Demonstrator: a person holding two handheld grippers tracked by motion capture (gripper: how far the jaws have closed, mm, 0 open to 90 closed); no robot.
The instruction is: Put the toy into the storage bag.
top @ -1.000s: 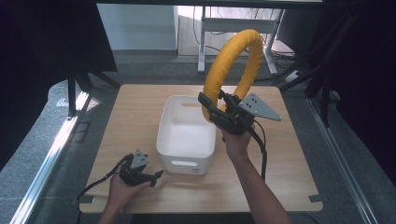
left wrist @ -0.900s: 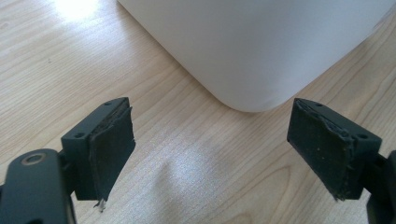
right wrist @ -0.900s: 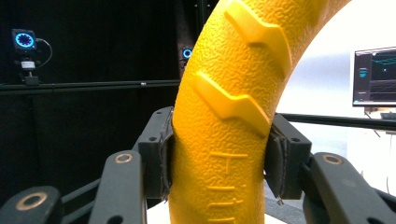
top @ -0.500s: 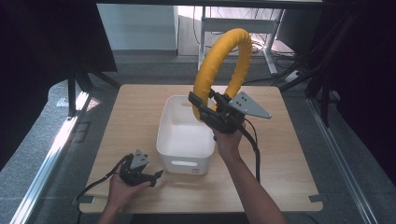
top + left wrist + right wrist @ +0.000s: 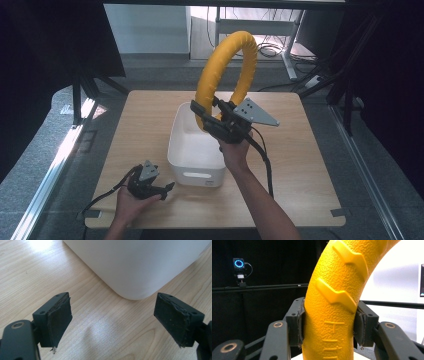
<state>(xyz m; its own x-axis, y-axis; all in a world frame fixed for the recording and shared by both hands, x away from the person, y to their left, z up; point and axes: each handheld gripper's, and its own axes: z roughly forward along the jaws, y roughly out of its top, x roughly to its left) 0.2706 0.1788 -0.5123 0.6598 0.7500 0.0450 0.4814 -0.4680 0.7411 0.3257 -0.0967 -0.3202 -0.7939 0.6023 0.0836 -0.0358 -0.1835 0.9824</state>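
- The right gripper [image 5: 202,116] is clamped on a big yellow ring [image 5: 227,65], holding it upright above the white bin [image 5: 195,150]
- Look at that grip in the right gripper view: both pads pressed flat against the ring's [image 5: 332,302] pebbled sides, raised chevron ridges just above the pinch and raised lettering just below it
- From the high view the ring's lower end sits over the bin's far right part, the arc rising well above the rim
- The right hand [image 5: 235,152] reaches in along the bin's right wall, cable trailing back down the forearm
- Over by the bin's near left corner, the left gripper [image 5: 167,187] rests low on the wooden table [image 5: 300,165], cupped in the left hand [image 5: 131,204]
- Its jaws are spread wide with nothing between them; in the left gripper view the bin's [image 5: 135,267] rounded corner sits just beyond the pads, bare tabletop [image 5: 100,322] in the gap
- The bin stands near the middle of the table, a handle slot in its near wall
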